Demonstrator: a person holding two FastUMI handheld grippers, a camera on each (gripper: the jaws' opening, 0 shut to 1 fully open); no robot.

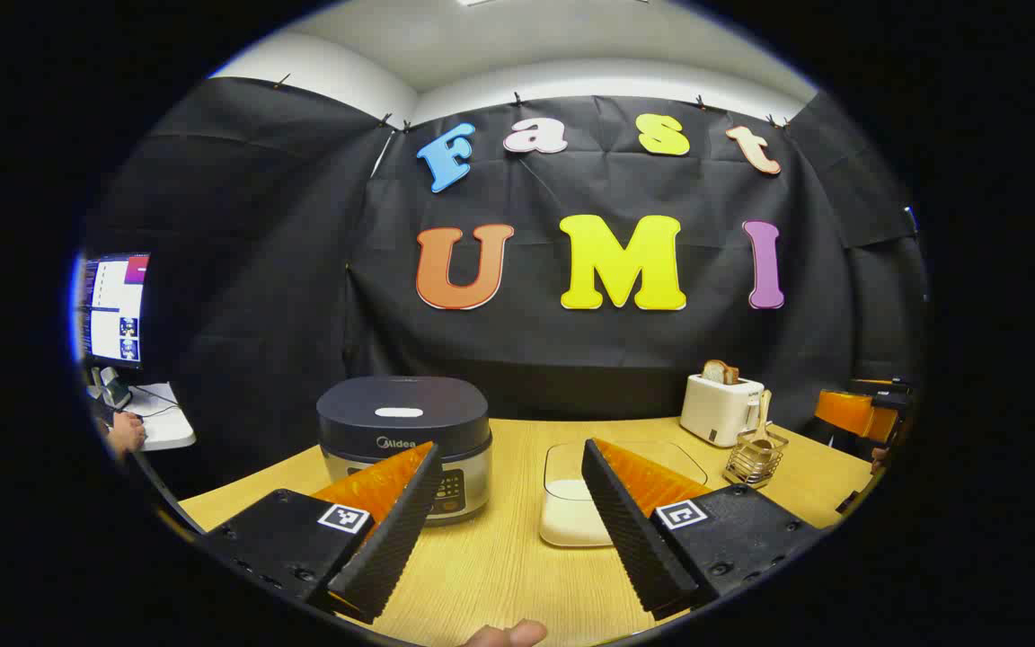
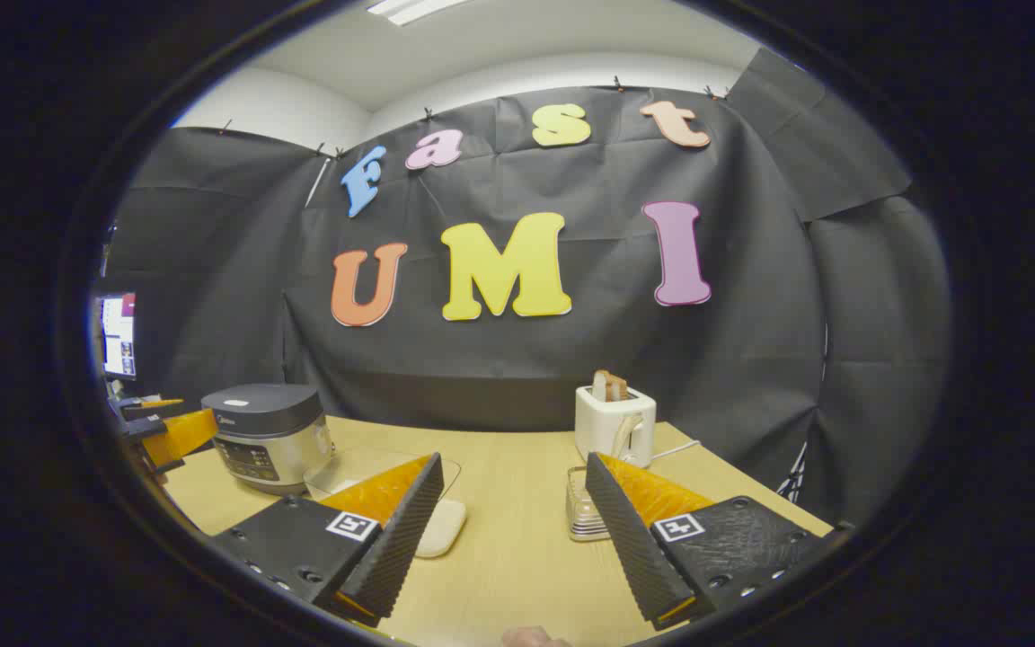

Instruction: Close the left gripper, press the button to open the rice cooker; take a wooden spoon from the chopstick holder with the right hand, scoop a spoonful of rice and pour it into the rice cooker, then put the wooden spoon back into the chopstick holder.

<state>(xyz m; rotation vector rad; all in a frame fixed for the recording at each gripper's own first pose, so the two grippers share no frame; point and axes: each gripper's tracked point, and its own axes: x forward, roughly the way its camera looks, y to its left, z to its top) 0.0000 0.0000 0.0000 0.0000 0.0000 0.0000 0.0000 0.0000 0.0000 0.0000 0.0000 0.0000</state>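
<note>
Both claws hang spread and empty over the pale wooden table point(image 1: 499, 557). The left claw point(image 1: 508, 503) faces the dark-lidded, silver-bodied rice cooker point(image 1: 403, 431), lid down, centre-left of the frame. The wooden spoon point(image 1: 762, 422) stands in the wire chopstick holder point(image 1: 756, 463) at right. Risk: pressing with fingers spread could straddle the button or shove the cooker.

In the right gripper view, the chopstick holder point(image 2: 586, 517) sat half hidden behind a finger, and the rice container point(image 2: 439, 528) likewise. The monitor point(image 1: 113, 310) was cut off at the edge.
</note>
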